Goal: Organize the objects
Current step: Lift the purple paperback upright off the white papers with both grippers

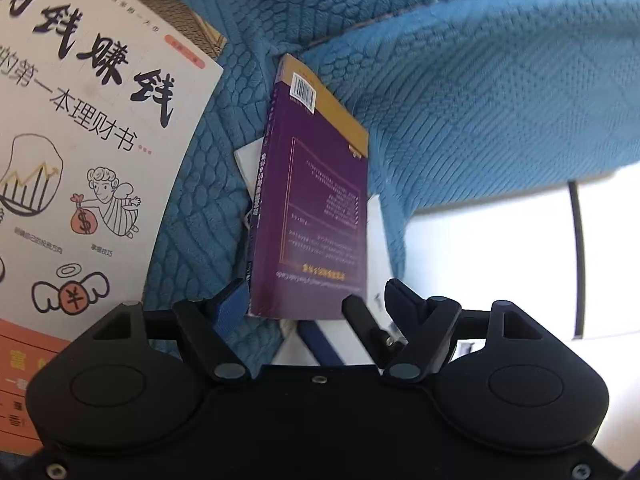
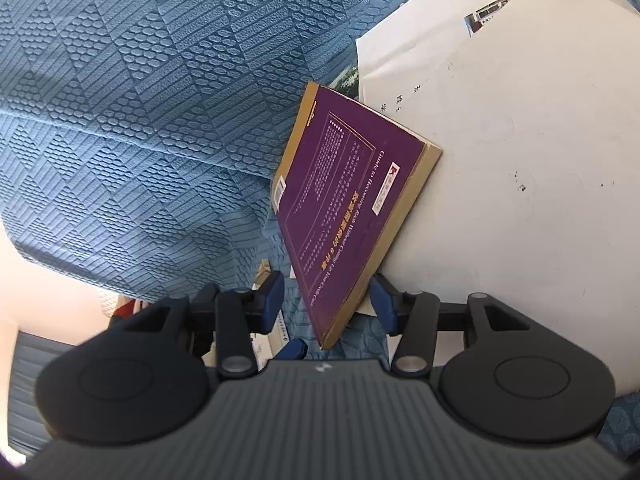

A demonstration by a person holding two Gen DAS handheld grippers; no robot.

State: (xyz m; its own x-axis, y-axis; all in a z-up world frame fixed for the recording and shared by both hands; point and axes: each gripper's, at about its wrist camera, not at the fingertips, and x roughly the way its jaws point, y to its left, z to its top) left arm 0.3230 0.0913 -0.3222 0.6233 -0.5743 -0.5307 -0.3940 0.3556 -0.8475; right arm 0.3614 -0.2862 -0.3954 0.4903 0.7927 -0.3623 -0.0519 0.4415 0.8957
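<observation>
The purple paperback [image 1: 316,200] lies between both sets of tongs on a blue quilted sofa cover [image 1: 480,100], its back cover up with the barcode at the far end in the left wrist view. It rests partly on a white book or sheet [image 1: 376,248] beneath it, so its near edge is raised a little off the fabric.

The left tongs [image 1: 316,304] stand spread, one blue pad just beside the spine corner and the other finger off to the far side of the book; neither pad seems to press on it. The right tongs [image 2: 328,300] are also spread, with the book's gold-edged corner reaching down between the pads, and a gap shows on at least the left side, so I judge this a loose straddle and not a pinch.

Two tongs at one small book suggests squaring it up or handing it over, probably to stack it with the others. A large white finance book with cartoon drawings [image 1: 80,140] lies on the left, and the right wrist view shows a big plain white cover [image 2: 520,180] that the purple book leans against. A likely snag: the soft cover lets the book tilt or slide when pinched
</observation>
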